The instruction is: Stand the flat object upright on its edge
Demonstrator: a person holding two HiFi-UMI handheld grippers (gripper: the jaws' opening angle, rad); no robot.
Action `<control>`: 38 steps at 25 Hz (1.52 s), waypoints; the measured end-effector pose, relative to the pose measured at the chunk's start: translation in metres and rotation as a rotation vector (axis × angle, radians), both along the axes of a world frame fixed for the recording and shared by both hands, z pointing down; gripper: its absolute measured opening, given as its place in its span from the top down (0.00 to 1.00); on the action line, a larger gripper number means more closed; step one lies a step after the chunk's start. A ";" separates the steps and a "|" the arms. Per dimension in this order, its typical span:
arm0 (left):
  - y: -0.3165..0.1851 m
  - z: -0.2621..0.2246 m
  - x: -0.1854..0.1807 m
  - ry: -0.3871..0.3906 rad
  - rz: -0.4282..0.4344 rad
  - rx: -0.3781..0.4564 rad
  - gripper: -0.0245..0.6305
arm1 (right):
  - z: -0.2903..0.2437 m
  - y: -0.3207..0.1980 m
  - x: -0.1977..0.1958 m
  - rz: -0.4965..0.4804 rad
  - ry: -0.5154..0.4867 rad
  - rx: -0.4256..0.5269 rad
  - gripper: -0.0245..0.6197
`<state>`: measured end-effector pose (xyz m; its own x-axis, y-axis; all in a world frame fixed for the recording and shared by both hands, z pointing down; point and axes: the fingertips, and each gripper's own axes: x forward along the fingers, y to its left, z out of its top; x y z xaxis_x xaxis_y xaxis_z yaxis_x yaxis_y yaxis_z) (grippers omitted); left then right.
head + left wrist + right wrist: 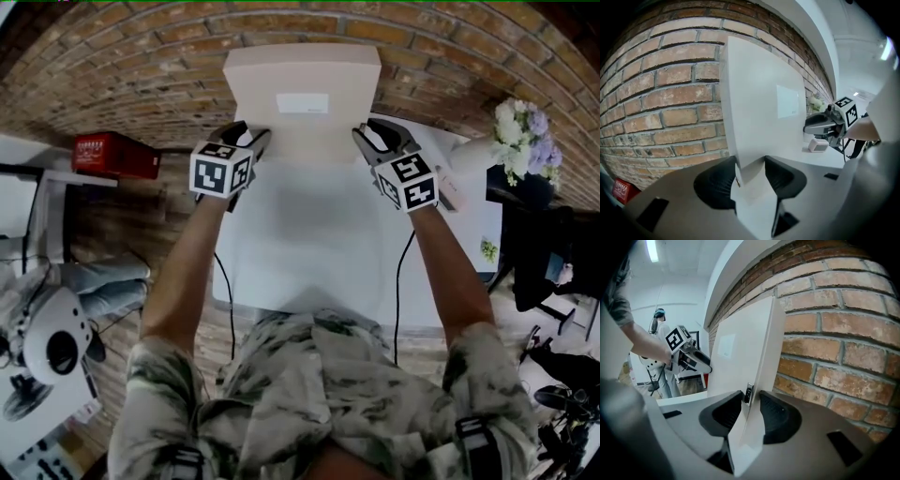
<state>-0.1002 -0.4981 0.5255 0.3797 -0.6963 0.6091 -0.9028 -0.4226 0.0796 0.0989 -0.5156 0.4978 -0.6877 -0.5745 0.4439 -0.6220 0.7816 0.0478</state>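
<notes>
The flat white box (302, 80) stands upright on its long edge at the far side of the white table (309, 253), close to the brick wall (141, 56), with a small white label facing me. My left gripper (255, 141) is shut on the box's left edge, and in the left gripper view that edge (764, 112) sits pinched between the black pads (719, 185). My right gripper (367, 134) is shut on the right edge. In the right gripper view the box (740, 348) runs up from between the jaws. The box's bottom edge is hidden.
A red box (114, 155) lies on the floor at the left. A bunch of pale flowers (520, 136) stands at the table's right end, with a small white object (448, 187) beside my right gripper. A white round device (56, 342) sits at the lower left.
</notes>
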 end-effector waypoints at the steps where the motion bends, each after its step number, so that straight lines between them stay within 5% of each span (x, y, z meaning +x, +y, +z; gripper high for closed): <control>1: -0.005 0.001 0.000 -0.009 0.000 0.002 0.64 | 0.002 -0.005 0.000 0.001 0.003 0.008 0.74; 10: -0.049 0.016 -0.004 -0.086 -0.006 0.028 0.64 | 0.021 -0.039 -0.003 0.026 0.037 0.064 0.75; 38: -0.110 0.045 -0.009 -0.104 0.005 0.053 0.64 | 0.046 -0.086 -0.007 0.092 0.066 0.074 0.75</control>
<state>-0.1090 -0.6083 0.5702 0.3196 -0.7271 0.6077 -0.9030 -0.4280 -0.0373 0.0915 -0.6013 0.5439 -0.6013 -0.6663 0.4410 -0.6842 0.7144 0.1465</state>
